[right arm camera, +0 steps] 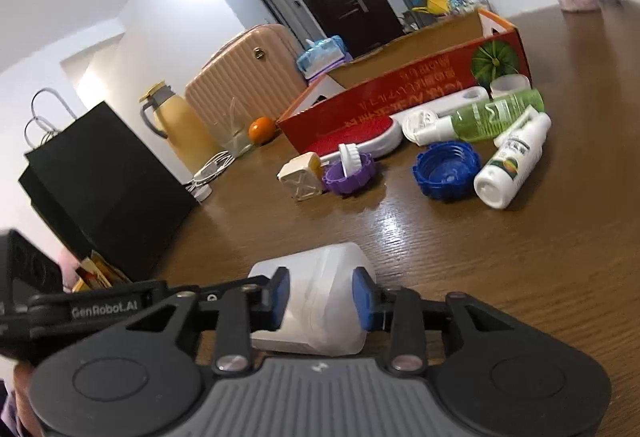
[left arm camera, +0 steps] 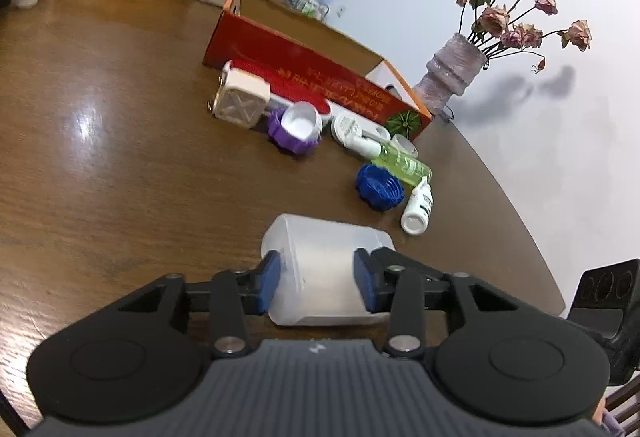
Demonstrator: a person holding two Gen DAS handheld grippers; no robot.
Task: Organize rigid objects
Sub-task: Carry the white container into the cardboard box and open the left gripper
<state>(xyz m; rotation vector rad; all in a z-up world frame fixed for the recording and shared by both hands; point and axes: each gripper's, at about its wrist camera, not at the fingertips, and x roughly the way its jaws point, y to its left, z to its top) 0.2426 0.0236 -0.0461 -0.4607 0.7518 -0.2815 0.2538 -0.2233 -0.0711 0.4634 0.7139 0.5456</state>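
Translucent white plastic jug (left arm camera: 320,269) lies on its side on the brown wooden table (left arm camera: 120,157), both the left gripper (left arm camera: 318,283) and right gripper (right arm camera: 320,297) clamped across it, likely for carrying toward the red cardboard box (left arm camera: 304,61).

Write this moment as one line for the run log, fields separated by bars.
left claw: around translucent jar | right claw: around same jar | jar: lying on table | red box: behind clutter

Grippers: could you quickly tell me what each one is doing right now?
Left gripper: closed on the translucent white plastic container.
Right gripper: pads against the same container; grip uncertain.
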